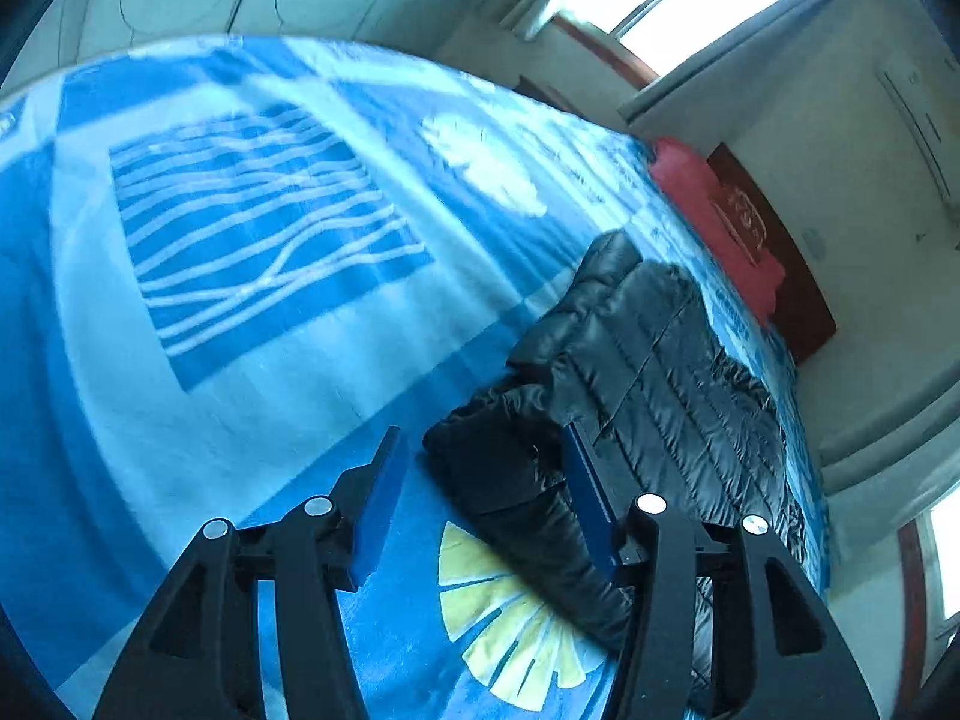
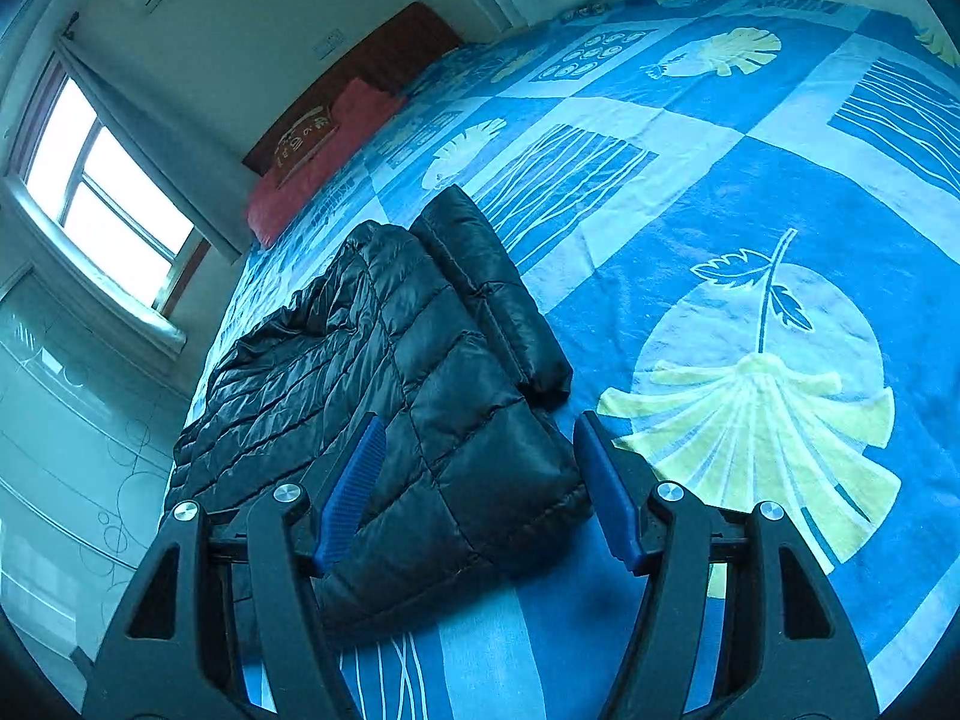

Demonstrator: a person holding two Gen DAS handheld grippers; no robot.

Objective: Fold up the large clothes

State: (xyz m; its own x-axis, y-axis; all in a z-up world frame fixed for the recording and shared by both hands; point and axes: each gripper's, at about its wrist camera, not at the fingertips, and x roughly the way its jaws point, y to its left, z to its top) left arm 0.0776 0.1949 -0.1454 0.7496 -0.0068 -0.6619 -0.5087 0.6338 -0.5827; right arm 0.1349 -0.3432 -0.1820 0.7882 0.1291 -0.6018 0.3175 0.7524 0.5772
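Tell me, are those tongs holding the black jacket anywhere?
No. Both the left tongs and right tongs stand open around the jacket without pinching it.

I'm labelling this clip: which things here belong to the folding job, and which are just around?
Job: black quilted puffer jacket; left gripper; right gripper.
Just around: blue patterned bedspread; red pillow; brown wooden headboard; window.

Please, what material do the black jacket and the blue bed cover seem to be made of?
Black jacket: probably thin nylon or polyester shell with padded filling; it is glossy, puffy and stitched in quilted bands.
Blue bed cover: looks like matte woven cotton or a soft brushed fabric with a printed leaf pattern; no shine, which of them is uncertain.
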